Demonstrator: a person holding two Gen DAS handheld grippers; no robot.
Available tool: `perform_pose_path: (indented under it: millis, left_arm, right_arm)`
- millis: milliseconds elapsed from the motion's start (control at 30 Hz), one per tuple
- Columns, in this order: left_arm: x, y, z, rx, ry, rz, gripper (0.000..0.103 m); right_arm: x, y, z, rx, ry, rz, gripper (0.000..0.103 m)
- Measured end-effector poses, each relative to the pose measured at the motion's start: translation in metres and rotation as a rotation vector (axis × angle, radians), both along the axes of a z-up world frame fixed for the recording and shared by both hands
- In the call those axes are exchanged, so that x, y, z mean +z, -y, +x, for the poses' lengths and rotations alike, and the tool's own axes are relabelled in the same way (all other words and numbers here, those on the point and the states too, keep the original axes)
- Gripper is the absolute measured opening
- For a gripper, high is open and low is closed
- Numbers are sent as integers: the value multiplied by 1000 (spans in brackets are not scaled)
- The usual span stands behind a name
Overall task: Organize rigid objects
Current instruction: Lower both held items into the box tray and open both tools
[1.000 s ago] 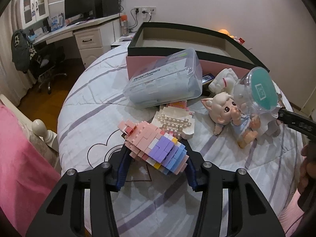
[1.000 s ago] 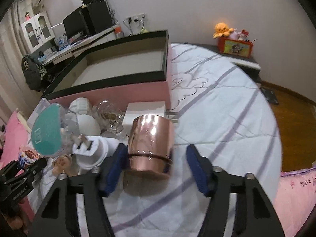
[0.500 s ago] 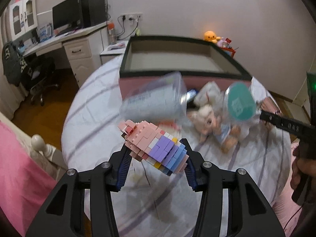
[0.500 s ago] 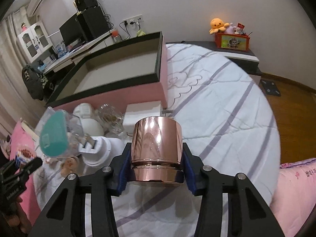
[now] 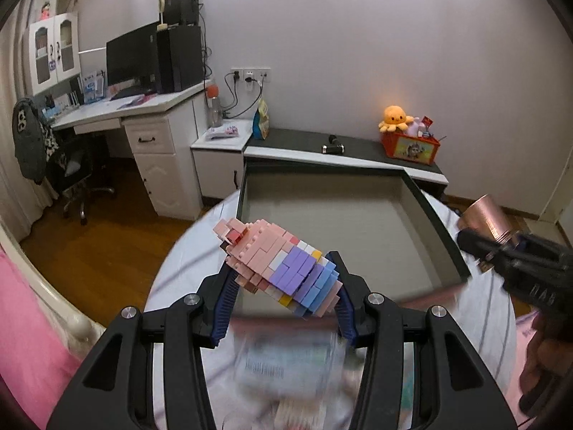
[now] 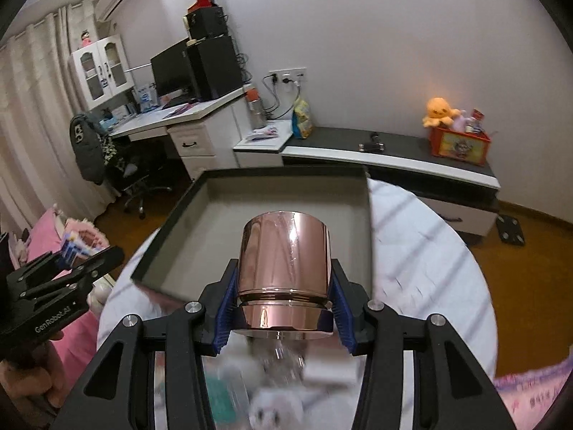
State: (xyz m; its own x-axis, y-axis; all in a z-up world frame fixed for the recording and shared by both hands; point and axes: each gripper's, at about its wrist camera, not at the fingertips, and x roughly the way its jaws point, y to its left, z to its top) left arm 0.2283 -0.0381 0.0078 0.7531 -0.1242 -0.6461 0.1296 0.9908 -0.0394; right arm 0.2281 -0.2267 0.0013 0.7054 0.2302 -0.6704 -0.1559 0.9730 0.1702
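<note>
My left gripper (image 5: 283,299) is shut on a pink, purple and blue brick-built figure (image 5: 275,268), held in the air in front of a large open box (image 5: 440,236) with a dark rim and grey floor. My right gripper (image 6: 284,308) is shut on a shiny copper cup (image 6: 284,265), lifted before the same box (image 6: 172,222). In the left wrist view the copper cup (image 5: 487,216) and right gripper show at the right edge. The right wrist view has the left gripper (image 6: 86,261) with the brick figure (image 6: 73,245) at the left edge.
The box sits on a round bed with a white striped cover (image 6: 429,261). Blurred items lie below the grippers: a clear plastic tub (image 5: 286,362) and white toys (image 6: 272,408). A desk (image 5: 150,107), a chair (image 5: 75,175) and a low shelf (image 5: 340,154) stand beyond.
Both grippers have risen off the bed with their loads and moved toward the box. The right jaws closed onto the copper cup, which stood loose between them one second ago.
</note>
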Motion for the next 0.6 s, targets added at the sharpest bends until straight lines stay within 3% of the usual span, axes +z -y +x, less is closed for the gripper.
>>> perform_pose_path:
  millis: [200, 467, 533, 600]
  left_arm:
    - [-15, 15, 60, -5, -57, 20, 49]
    - [-48, 29, 103, -13, -156, 56, 50]
    - [-54, 30, 106, -10, -173, 63, 58]
    - [-55, 29, 106, -6, -166, 63, 78]
  right_arm:
    - [-33, -13, 59, 30, -94, -15, 48]
    - [-60, -16, 84, 46, -184, -57, 48]
    - [-65, -17, 87, 49, -203, -71, 48]
    - [-69, -18, 88, 52, -217, -88, 49]
